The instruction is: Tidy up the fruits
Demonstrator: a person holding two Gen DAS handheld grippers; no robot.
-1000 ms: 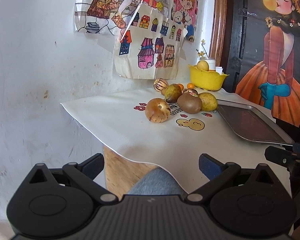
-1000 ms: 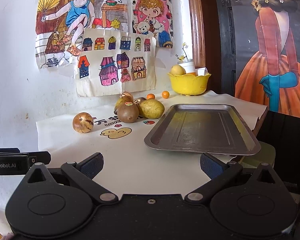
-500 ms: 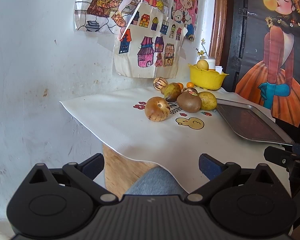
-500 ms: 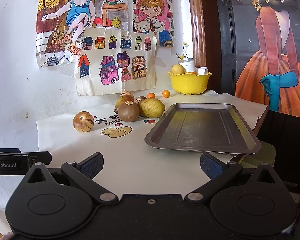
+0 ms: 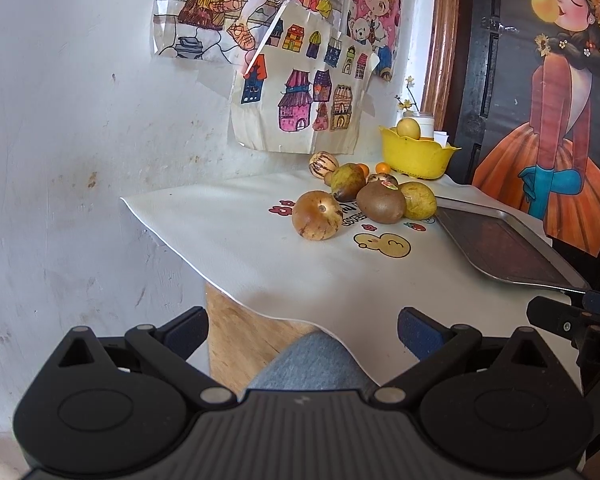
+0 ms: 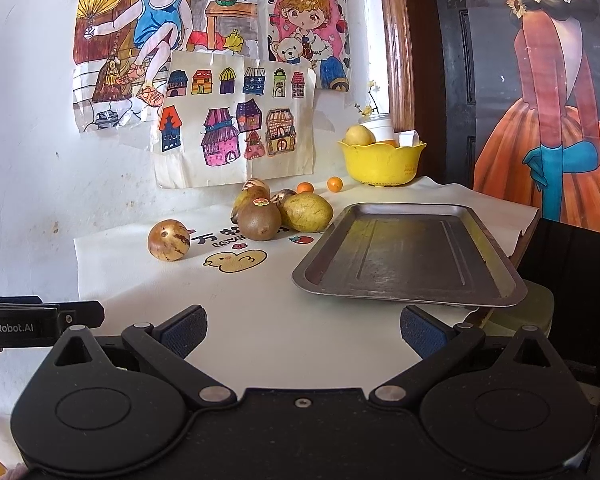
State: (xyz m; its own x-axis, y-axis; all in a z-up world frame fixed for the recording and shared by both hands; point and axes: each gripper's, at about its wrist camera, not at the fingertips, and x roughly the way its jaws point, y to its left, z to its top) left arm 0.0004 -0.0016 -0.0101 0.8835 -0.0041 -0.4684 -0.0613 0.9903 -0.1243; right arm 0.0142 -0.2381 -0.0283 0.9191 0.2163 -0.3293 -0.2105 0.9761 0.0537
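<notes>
On the white cloth point(image 6: 260, 312) near the wall sat the fruit cluster: a brown kiwi point(image 6: 259, 221) w/ a sticker, touching a yellow-green mango point(image 6: 306, 212) on its right, a green pear point(image 5: 347, 181) behind, and a striped melon point(image 5: 323, 164) at the back. A round brown-striped fruit point(image 6: 168, 239) lay apart, left of the kiwi, beside the printed duck point(image 6: 236, 260). Two small oranges point(image 6: 334, 183) sat between the cluster and the yellow bowl point(image 6: 382, 162), which held a yellow fruit point(image 6: 358, 136). The metal tray point(image 6: 408, 260) lay to the right of the fruit, its left rim just beside the mango, nothing in it.

Left gripper point(image 5: 303, 330) hung off the table's near edge, fingers wide apart, holding nothing, above a grey-blue knee point(image 5: 308, 364). Right gripper point(image 6: 303, 330) hovered over the near cloth, fingers also spread, nothing between them, well short of the fruit. In the right view the left gripper's tip showed at far left. Kids' drawings point(image 6: 236, 128) hung on the wall behind.
</notes>
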